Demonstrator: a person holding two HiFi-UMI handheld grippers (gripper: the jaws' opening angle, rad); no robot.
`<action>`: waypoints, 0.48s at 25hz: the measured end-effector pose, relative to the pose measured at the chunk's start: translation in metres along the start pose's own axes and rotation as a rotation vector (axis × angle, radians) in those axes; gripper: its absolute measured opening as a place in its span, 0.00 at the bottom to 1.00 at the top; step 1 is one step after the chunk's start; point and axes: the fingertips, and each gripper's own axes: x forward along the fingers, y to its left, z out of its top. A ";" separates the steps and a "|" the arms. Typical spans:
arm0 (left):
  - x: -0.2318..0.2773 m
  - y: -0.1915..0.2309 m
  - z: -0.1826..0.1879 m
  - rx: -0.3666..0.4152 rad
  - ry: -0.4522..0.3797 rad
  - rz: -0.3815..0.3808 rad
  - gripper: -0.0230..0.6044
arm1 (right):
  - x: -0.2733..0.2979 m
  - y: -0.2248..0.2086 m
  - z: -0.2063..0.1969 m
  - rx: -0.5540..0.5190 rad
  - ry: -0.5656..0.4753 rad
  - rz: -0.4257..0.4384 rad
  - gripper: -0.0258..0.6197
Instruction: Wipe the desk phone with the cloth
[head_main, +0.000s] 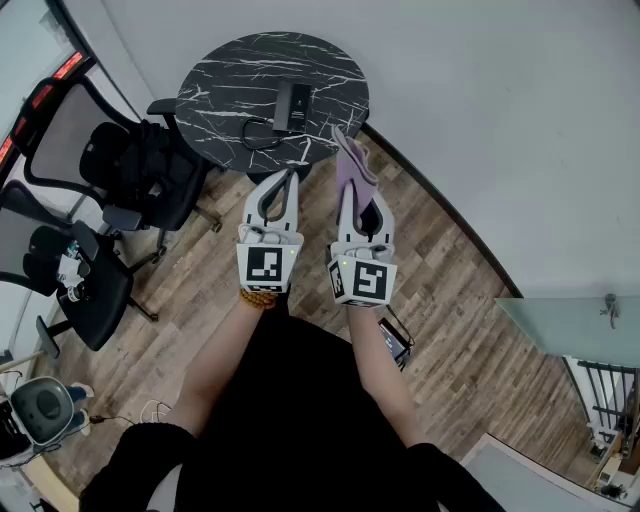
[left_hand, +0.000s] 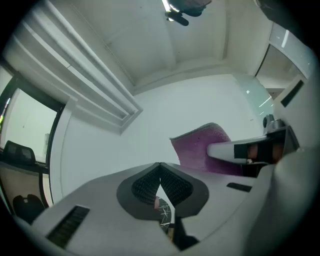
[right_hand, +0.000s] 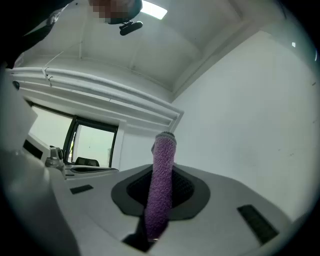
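The black desk phone (head_main: 291, 106) lies on a round black marble table (head_main: 225, 80) ahead of me, its cord curled at its left. Both grippers are held up in the air short of the table, well apart from the phone. My right gripper (head_main: 359, 193) is shut on a purple cloth (head_main: 353, 163), which stands up out of its jaws as a folded strip (right_hand: 162, 170). My left gripper (head_main: 284, 174) is shut with nothing between its pads (left_hand: 160, 167). In the left gripper view the cloth (left_hand: 197, 147) and the right gripper (left_hand: 235, 150) show at the right.
Black office chairs (head_main: 140, 170) (head_main: 70, 275) stand left of the table. A white wall runs along the right, with a glass panel (head_main: 570, 320) lower right. A small dark device (head_main: 396, 341) lies on the wood floor by my right arm.
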 end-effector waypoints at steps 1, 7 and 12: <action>0.003 0.000 -0.002 -0.003 0.001 0.000 0.06 | 0.003 -0.002 -0.001 0.003 -0.001 0.001 0.13; 0.023 0.005 -0.015 -0.008 0.014 -0.002 0.06 | 0.023 -0.008 -0.015 0.037 0.018 0.038 0.13; 0.044 0.017 -0.021 -0.009 0.027 0.012 0.06 | 0.048 -0.014 -0.022 0.073 0.029 0.056 0.13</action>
